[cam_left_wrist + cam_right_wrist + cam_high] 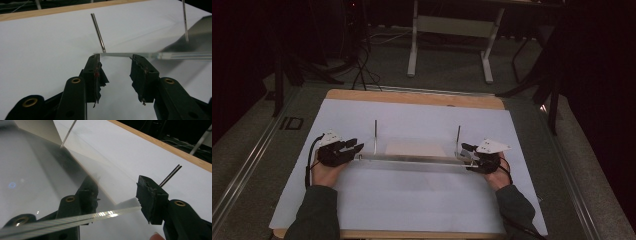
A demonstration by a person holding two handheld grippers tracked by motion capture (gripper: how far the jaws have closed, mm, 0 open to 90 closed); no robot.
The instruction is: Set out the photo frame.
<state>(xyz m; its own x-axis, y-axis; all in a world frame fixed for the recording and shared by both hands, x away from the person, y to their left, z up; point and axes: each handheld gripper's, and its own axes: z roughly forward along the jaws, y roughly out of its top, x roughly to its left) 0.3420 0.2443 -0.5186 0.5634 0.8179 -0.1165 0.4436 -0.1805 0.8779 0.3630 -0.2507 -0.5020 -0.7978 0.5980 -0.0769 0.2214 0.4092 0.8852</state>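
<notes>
Dark sleeves enter from the bottom of the high view, each hand carrying a gripper toward one end of a clear plate (412, 161) that lies across the middle of the worktop (412, 200).

Nearest on the person's left, the left gripper (353, 148) points at the plate's left end. In the left gripper view its fingers (93, 72) stand apart with white sheet showing between them, and the plate's thin edge (155, 55) runs just past their tips. Nothing is pinched there; whether the tips touch the edge cannot be told.

On the other side, the right gripper (468, 156) sits at the plate's right end. In the right gripper view the transparent sheet passes between its fingers (150, 200), its bright edge (75, 221) running across the gap to the inner face of one finger. The other finger shows through the clear material. Whether both press on the plate cannot be told.

Farther off, two thin metal rods stand upright at the plate's far side, one (375, 136) near the left end and one (458, 139) near the right. A pale rectangular patch (417, 148) shows between them.

Beyond lies the white sheet (422, 115) covering the worktop, then the wooden far edge (412, 97).
</notes>
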